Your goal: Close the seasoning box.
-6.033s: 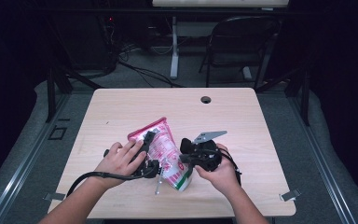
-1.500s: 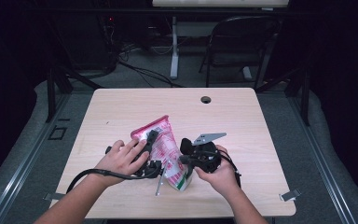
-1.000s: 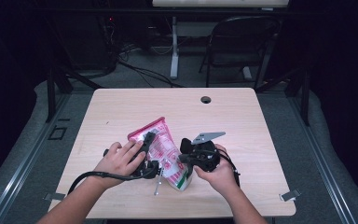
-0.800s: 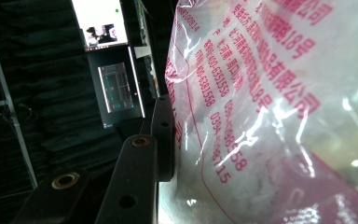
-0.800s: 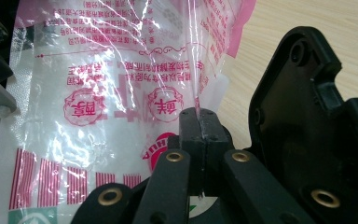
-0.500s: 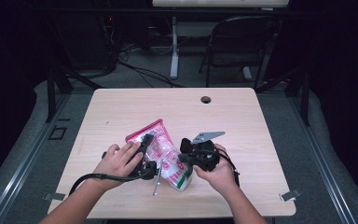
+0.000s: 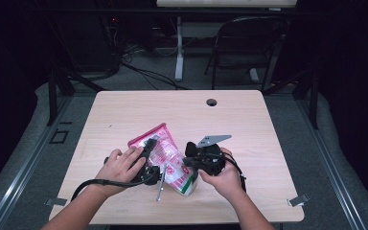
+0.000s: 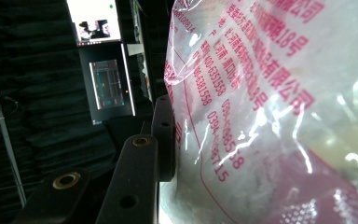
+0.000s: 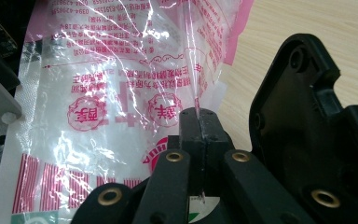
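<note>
Fingers (image 9: 199,122) stay clamped on bag (image 7: 168,160), unmoved.

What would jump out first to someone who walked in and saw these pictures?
Probably the clear plastic bag with pink print, near the front middle of the wooden table, held between two hand-held grippers. The right gripper has its black fingers pinched shut on the bag's film. In the left gripper view, the bag looms right against the left gripper's finger.

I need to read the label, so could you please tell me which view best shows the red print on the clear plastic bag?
The right gripper view: the clear plastic bag faces it, print sharp. The left gripper view is close and oblique; the high view shows it small.
</note>
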Action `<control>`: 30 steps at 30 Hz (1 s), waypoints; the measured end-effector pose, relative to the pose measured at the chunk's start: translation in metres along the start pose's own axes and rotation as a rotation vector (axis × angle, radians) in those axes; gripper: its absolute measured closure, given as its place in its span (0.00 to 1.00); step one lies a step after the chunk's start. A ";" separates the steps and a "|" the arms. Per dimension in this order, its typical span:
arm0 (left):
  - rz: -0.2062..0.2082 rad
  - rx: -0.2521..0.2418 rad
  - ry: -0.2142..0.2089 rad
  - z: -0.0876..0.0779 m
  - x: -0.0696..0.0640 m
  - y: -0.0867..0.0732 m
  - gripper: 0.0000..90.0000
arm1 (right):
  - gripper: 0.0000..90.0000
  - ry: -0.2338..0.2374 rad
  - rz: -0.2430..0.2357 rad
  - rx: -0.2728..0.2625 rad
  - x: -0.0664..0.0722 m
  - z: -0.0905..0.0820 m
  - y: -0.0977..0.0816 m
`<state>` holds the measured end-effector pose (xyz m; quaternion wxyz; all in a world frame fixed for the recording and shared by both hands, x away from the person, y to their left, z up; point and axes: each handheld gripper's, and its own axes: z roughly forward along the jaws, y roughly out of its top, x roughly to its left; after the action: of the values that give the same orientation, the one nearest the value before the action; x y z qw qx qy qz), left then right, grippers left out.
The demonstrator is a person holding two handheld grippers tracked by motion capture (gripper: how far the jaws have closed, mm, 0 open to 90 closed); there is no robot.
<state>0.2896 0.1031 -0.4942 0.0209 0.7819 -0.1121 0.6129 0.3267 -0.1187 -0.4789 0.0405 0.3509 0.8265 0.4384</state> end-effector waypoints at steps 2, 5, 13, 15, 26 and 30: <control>-0.008 -0.002 -0.002 0.000 0.000 0.000 0.81 | 1.00 -0.001 0.000 0.000 0.000 0.000 0.000; -0.015 -0.001 -0.009 0.000 -0.002 0.000 0.81 | 1.00 -0.003 0.002 -0.002 0.000 0.000 0.000; -0.033 -0.006 -0.015 -0.001 -0.006 -0.002 0.82 | 1.00 -0.004 0.000 -0.009 0.000 0.001 0.000; -0.045 -0.005 -0.021 -0.001 -0.007 -0.003 0.82 | 1.00 -0.003 0.002 -0.010 0.001 0.002 0.000; -0.140 -0.015 -0.079 0.001 -0.014 -0.006 0.83 | 0.95 0.003 0.007 -0.027 0.001 0.001 0.000; -0.186 -0.017 -0.103 0.001 -0.016 -0.008 0.83 | 0.93 0.008 0.012 -0.041 0.001 0.000 0.000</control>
<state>0.2884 0.1127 -0.5094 0.0784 0.8192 -0.0451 0.5663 0.3259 -0.1178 -0.4792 0.0418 0.3533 0.8154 0.4567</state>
